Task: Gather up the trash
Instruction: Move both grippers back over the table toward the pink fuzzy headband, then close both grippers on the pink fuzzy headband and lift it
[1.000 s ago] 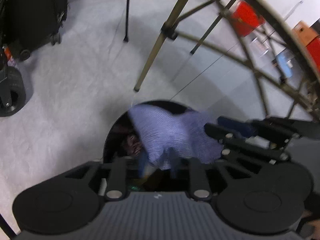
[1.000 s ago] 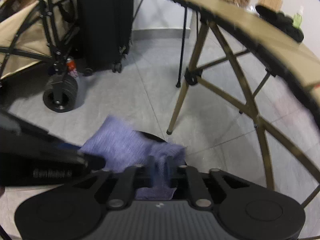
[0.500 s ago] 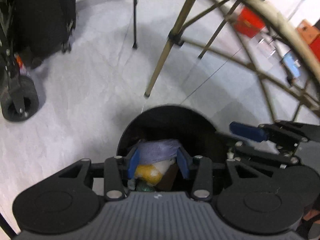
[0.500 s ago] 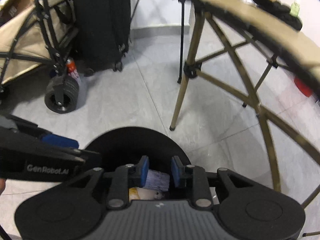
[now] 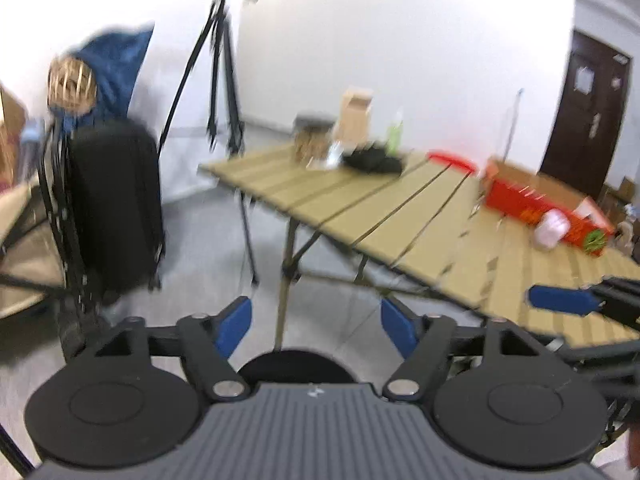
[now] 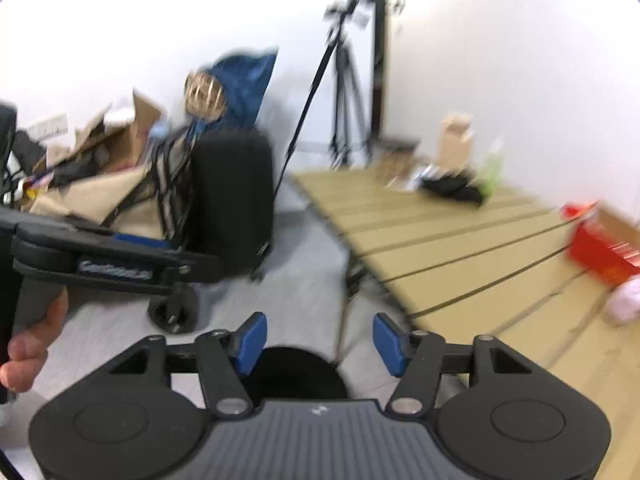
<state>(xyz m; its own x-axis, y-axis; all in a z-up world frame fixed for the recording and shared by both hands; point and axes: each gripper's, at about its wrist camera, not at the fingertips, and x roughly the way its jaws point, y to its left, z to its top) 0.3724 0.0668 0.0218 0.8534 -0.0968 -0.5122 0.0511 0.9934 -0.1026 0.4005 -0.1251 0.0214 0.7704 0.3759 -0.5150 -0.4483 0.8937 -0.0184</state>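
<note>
With both pairs of fingers spread wide and empty, the grippers face the room above the black bin.
Left gripper [image 5: 316, 326] and right gripper [image 6: 316, 340] hold nothing; the bin [image 5: 296, 368] sits on the floor just below and between each pair of fingers. Ahead and right of the fingers, the slatted counter [image 5: 360, 204] carries a red box [image 5: 536, 200] and a white crumpled wad [image 5: 554, 228] touching it.
</note>
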